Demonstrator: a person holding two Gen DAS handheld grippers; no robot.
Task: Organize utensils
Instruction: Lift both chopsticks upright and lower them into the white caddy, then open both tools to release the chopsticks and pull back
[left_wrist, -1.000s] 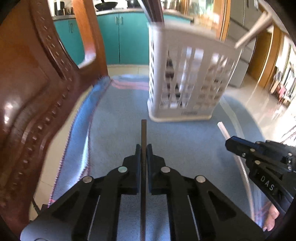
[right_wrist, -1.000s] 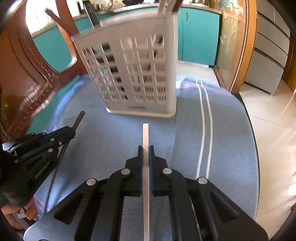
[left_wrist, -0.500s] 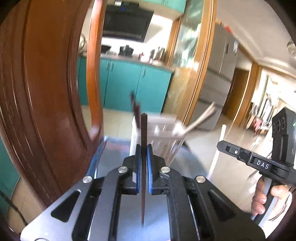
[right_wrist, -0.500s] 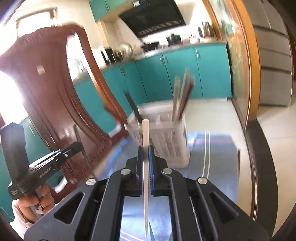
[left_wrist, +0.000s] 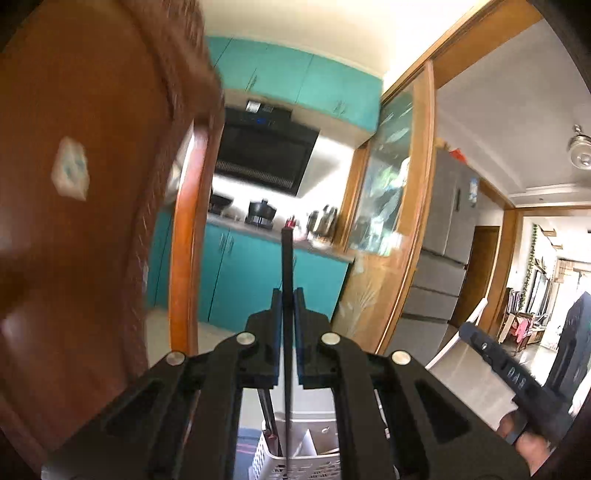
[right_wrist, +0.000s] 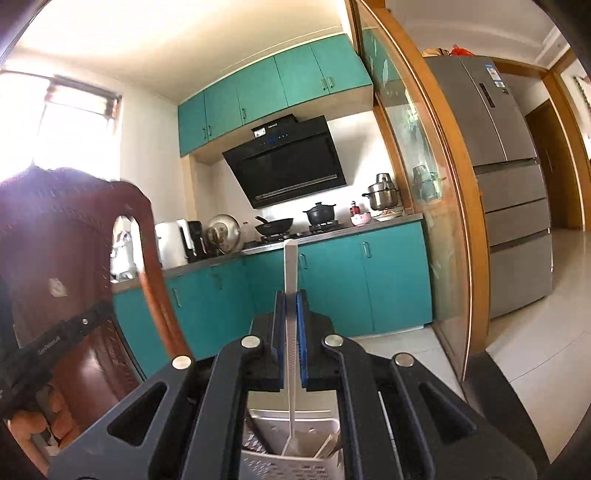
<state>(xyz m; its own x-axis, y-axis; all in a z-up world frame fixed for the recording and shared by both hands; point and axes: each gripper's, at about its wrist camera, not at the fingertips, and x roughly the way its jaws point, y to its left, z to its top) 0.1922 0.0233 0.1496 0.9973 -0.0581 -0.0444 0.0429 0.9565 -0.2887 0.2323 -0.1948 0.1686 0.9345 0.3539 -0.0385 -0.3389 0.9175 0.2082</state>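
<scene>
- We judge the step in hand to be dropping two chopsticks into the white basket (right_wrist: 295, 465), which sits directly beneath both tongs.
- Next, each stick's lower end must clear the rim before we let go.
- Left tongs (left_wrist: 287, 310) are clenched on the dark chopstick (left_wrist: 286, 258), held upright.
- Right tongs (right_wrist: 290, 314) are clenched on the white chopstick (right_wrist: 290, 266), its lower end inside the basket.

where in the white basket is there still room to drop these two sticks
White slotted plastic basket: open pocket under the white chopstick, crowded at the right wall. The dark chopstick hangs over a gap beside dark sticks at the left.
</scene>
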